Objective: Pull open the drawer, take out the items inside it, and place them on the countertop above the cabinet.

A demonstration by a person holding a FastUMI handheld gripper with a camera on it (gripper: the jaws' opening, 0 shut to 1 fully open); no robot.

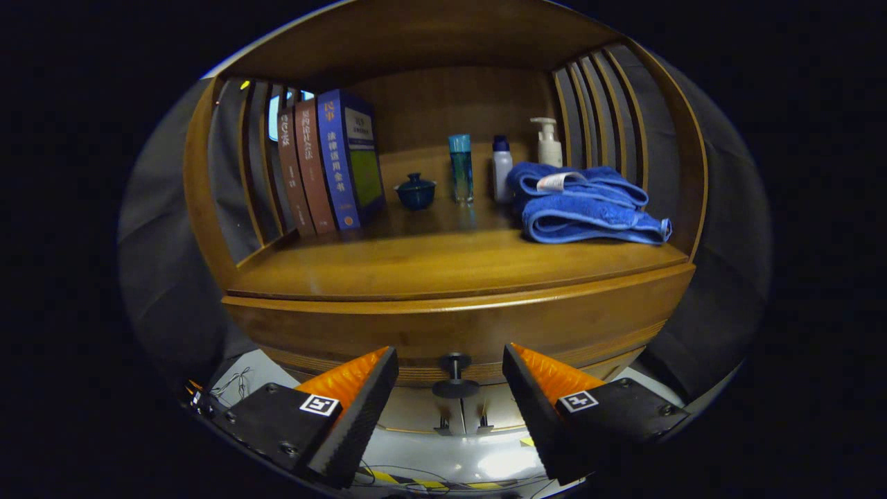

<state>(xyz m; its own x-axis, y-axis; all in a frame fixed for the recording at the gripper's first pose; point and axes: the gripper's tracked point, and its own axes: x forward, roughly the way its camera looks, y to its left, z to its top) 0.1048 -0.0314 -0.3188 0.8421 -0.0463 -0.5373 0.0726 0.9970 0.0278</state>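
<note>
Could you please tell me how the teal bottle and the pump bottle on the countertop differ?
The teal bottle is see-through with a flat cap; the pump bottle is pale with a pump head. The teal bottle stands nearer the lidded cup; the pump bottle sits behind the towel. Both stand upright.

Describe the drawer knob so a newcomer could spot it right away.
Find the wooden cabinet with books and a blue towel on its countertop. On the drawer front below sits the knob, a small dark round pull, between the open gripper fingers; it alone protrudes there.

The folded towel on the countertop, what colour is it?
Blue, the towel seen clearly in the gripper view, beyond the open gripper.
</note>
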